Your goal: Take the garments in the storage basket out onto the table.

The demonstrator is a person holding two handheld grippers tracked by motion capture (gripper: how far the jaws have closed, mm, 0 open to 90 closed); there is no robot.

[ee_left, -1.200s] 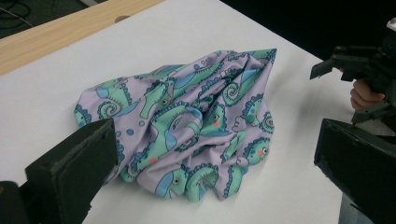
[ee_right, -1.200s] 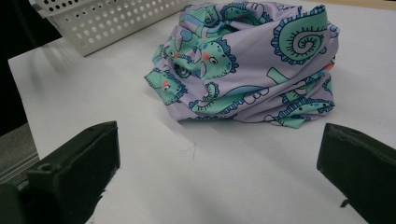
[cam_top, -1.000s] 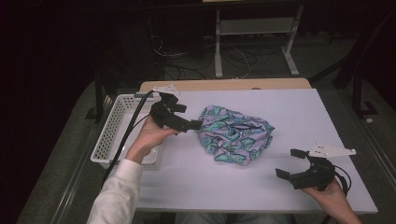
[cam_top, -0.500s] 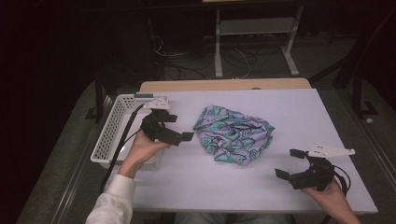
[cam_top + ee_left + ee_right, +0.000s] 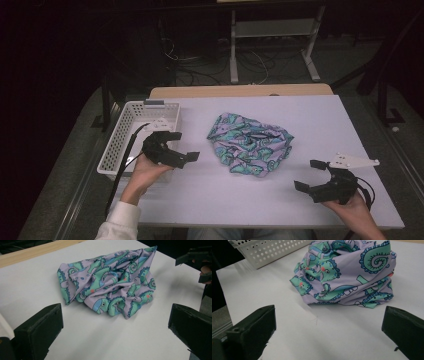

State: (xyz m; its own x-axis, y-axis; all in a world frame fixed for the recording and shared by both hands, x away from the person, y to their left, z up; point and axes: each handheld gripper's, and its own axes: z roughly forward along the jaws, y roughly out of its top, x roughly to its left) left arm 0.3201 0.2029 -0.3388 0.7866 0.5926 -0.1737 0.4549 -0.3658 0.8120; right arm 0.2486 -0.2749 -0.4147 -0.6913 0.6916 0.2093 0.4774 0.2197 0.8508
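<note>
High view: the crumpled patterned cloth (image 5: 250,144) lies loose near the middle of the table (image 5: 320,120), a little toward the far edge. The left gripper (image 5: 176,148) is held near the left edge, just beside the white basket (image 5: 125,131), jaws wide apart and empty. The right gripper (image 5: 311,175) is held near the front right corner, jaws likewise spread, nothing gripped. The step in hand is judged to be the taking-up of the cloth; a grip on an outer hem rather than the bunched centre is advised, one gripper at each side, so the fabric can be drawn flat.

Left gripper view: the cloth (image 5: 110,287) is seen beyond the open jaws, well apart from them; white table shows between.

Right gripper view: the cloth (image 5: 352,277) and the basket (image 5: 269,250) lie ahead of the open jaws, untouched.

Against one second ago: the left gripper is withdrawn from the cloth's left side toward the basket; the right gripper and the cloth are unchanged.
</note>
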